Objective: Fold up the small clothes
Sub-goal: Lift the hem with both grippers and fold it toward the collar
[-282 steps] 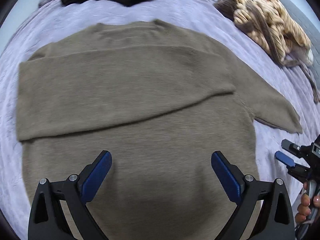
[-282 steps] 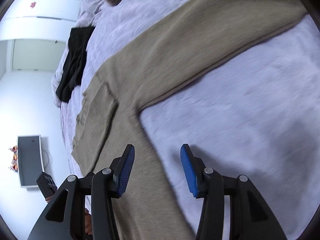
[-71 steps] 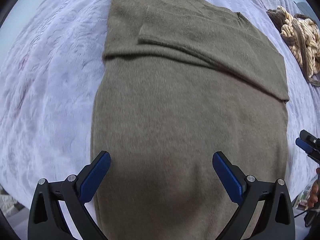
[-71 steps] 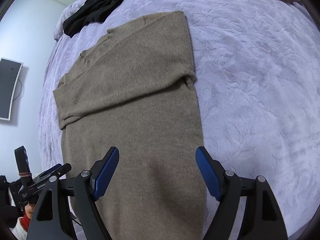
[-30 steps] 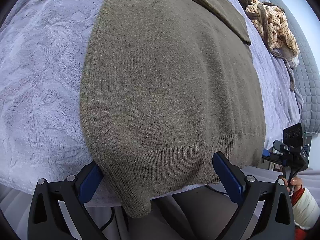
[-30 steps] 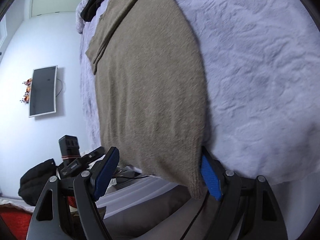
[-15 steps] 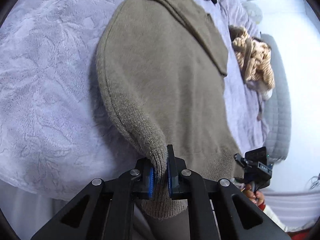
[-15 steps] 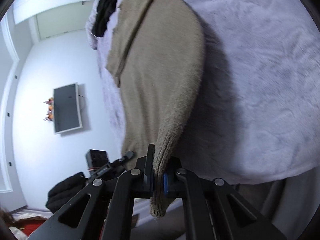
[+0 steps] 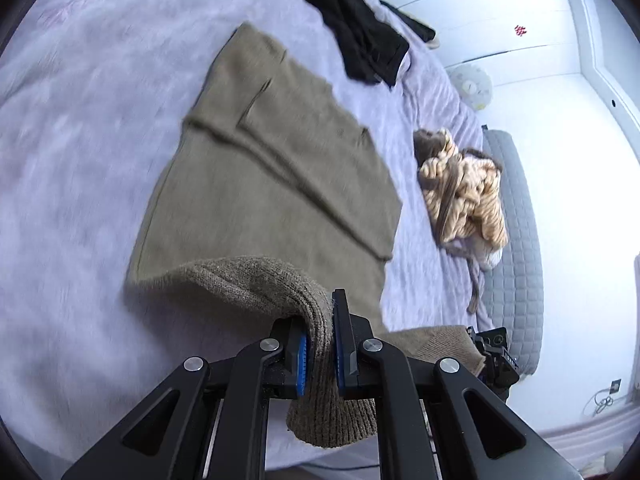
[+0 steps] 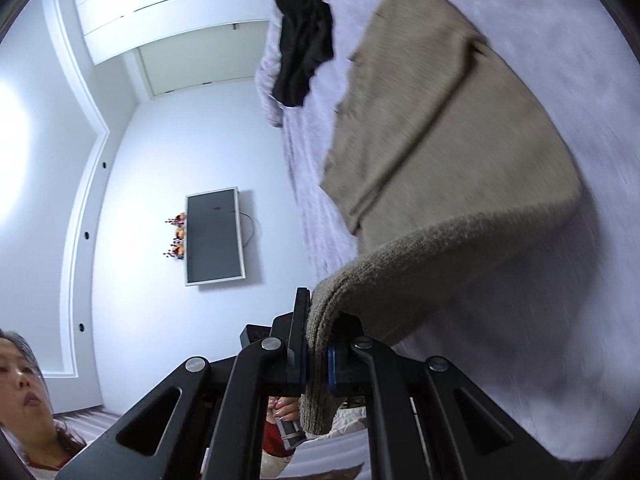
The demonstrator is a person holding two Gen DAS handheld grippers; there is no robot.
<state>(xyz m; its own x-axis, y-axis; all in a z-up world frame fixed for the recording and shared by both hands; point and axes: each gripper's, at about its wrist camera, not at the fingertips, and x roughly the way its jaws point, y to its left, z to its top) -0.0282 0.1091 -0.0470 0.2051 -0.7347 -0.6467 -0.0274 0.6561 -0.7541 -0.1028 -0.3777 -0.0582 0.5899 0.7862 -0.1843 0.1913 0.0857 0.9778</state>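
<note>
An olive-brown knit sweater (image 9: pixel 272 168) lies on the lilac bedspread (image 9: pixel 72 184) with both sleeves folded across its chest. My left gripper (image 9: pixel 319 354) is shut on one corner of its ribbed hem, which is lifted off the bed and curls toward the camera. In the right wrist view the sweater (image 10: pixel 448 120) stretches away up the bed, and my right gripper (image 10: pixel 316 364) is shut on the other hem corner, also raised. The right gripper's black body (image 9: pixel 494 350) shows at the lower right of the left wrist view, holding the far end of the hem.
A black garment (image 9: pixel 356 28) lies beyond the sweater's collar. A tan striped knit heap (image 9: pixel 464 192) sits on the bed to the right, beside a grey quilted headboard (image 9: pixel 516 240). A wall screen (image 10: pixel 214 236) and the person's face and hand show at the bed's foot.
Both grippers closed on the hem corners about half a second ago, and since then have lifted the hem off the bed's front edge and carried it up over the sweater.
</note>
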